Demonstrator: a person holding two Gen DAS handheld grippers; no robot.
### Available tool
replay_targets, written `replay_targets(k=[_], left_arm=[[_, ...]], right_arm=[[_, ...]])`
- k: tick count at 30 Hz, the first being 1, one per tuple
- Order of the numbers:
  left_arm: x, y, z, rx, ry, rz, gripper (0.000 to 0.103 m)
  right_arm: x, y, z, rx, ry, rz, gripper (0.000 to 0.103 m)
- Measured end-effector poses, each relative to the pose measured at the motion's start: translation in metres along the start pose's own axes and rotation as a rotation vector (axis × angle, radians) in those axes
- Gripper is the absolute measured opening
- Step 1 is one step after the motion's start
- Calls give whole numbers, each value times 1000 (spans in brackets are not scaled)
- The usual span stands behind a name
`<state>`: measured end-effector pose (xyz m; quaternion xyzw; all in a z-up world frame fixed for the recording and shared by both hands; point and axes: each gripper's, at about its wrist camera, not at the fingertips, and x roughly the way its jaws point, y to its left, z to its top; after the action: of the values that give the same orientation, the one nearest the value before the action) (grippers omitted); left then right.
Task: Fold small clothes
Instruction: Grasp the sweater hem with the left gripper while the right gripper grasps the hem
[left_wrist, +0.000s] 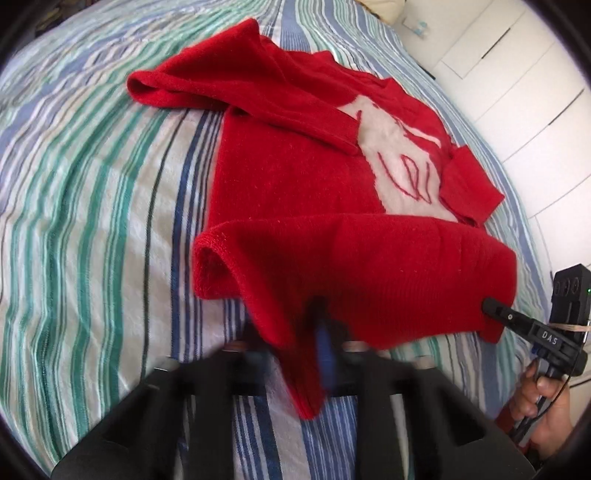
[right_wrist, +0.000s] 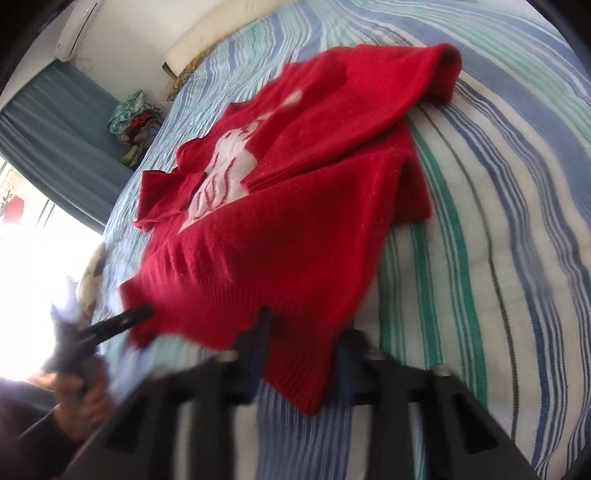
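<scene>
The red knitted sweater with a white motif (left_wrist: 295, 177) lies on the striped bed (left_wrist: 92, 184). Each hand-held gripper, left (left_wrist: 317, 332) and right (right_wrist: 299, 343), is clamped tight on its hem. Thin pinches; the heavy knit could slip free and the fold land crooked.

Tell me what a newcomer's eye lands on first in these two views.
A bright red sweater with a white motif on its chest lies across a bedspread striped blue, green and white. At its near hem, the left gripper and the right gripper each have jaws shut on the knit.
</scene>
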<state>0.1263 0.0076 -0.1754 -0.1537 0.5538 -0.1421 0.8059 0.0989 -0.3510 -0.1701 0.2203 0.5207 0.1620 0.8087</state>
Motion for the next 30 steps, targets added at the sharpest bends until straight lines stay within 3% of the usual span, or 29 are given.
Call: replay_targets(k=[3, 8, 12, 15, 17, 24, 30], left_arm=[[-30, 9, -4, -30, 15, -84, 3], [-81, 6, -34, 52, 102, -139, 3], [-70, -2, -60, 108, 175, -60, 3], [-40, -4, -66, 98, 223, 15, 3], [-41, -5, -66, 93, 222, 31, 2], [-44, 9, -73, 47, 222, 53, 2], [-35, -3, -79, 138, 210, 137, 3]], right_arm=[[-28, 12, -2, -32, -11, 23, 6], [-90, 34, -20, -44, 62, 48, 6], [-94, 30, -39, 28, 192, 16, 6], [-61, 15, -49, 37, 272, -130, 6], [-45, 5, -52, 46, 307, -195, 5], [-40, -2, -53, 44, 327, -260, 4], [-34, -14, -56, 57, 341, -275, 4]])
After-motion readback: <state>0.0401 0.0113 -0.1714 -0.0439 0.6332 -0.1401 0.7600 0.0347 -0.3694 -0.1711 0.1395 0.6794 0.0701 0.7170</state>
